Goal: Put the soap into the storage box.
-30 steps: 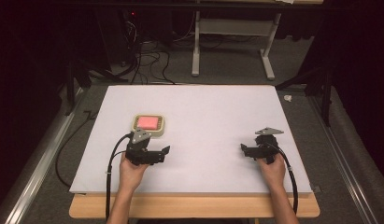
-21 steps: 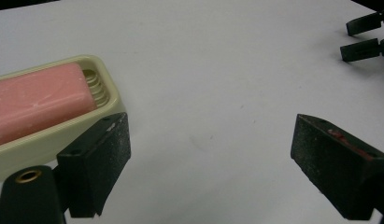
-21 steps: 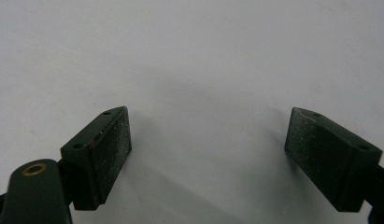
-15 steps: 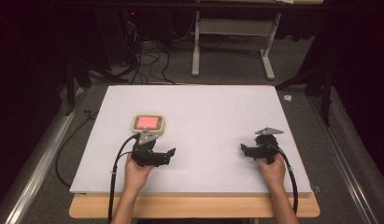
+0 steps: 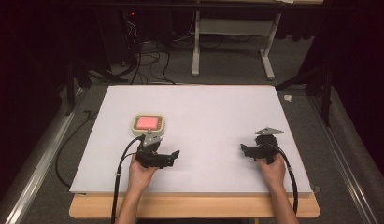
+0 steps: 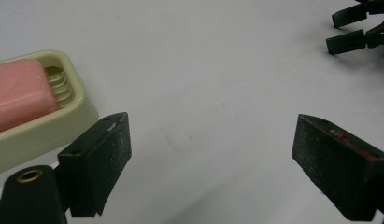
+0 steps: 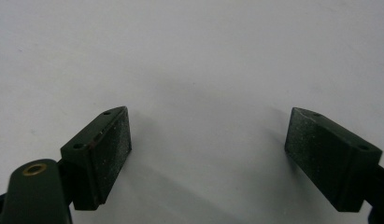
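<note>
A cream soap dish [image 5: 135, 123] holding a pink bar of soap [image 5: 148, 122] sits on the white board, left of centre. My left gripper [image 5: 174, 158] lies just in front of the dish, jaws pointing right and standing open with nothing between them. In the left gripper view the soap [image 6: 17, 93] and the dish [image 6: 45, 126] sit at the left, beside the left jaw, with my left gripper [image 6: 210, 163] over bare board. My right gripper [image 5: 244, 150] rests at the right, jaws pointing left and open. The right gripper view shows my right gripper [image 7: 208, 158] empty above the board.
The white board [image 5: 213, 112] covers most of the wooden table [image 5: 194, 207]. Cables trail from both grippers over the front edge. The right gripper's jaw tips [image 6: 351, 28] show far off in the left gripper view. Table legs and cables stand on the floor beyond.
My left gripper has shifted a little to the right and toward the front edge, away from the soap dish. The right gripper has stayed put.
</note>
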The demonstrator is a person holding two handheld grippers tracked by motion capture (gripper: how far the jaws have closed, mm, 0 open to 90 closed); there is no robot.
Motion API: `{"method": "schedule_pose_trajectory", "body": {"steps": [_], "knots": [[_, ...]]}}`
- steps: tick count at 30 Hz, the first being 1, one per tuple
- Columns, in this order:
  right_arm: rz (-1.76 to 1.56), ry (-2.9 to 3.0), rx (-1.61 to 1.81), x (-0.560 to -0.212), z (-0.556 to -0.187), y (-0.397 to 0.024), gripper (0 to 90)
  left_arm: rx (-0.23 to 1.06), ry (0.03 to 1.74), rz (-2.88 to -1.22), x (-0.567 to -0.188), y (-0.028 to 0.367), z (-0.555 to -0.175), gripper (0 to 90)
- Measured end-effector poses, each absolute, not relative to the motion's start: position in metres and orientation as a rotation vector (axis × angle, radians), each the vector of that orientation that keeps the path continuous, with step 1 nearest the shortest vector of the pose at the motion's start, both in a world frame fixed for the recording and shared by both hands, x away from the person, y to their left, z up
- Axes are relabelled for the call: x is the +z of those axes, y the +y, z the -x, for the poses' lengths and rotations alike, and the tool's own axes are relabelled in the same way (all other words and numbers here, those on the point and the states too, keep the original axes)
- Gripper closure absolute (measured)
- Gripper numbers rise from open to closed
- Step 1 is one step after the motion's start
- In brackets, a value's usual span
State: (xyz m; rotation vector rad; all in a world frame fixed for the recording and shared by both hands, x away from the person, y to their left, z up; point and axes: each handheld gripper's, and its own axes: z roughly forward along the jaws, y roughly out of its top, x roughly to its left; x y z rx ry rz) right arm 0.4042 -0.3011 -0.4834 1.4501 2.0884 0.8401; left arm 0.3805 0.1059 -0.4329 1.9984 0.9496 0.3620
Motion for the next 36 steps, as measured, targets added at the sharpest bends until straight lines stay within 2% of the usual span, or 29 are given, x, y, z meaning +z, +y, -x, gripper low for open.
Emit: {"method": "schedule_pose_trajectory", "body": {"steps": [36], "knots": [[-1.449, 2.088, 0.84, -0.483, -0.404, -0.301, 15.1, 0.304, 0.938, -2.103, -0.461, 0.077, -0.386, 13.9]]}}
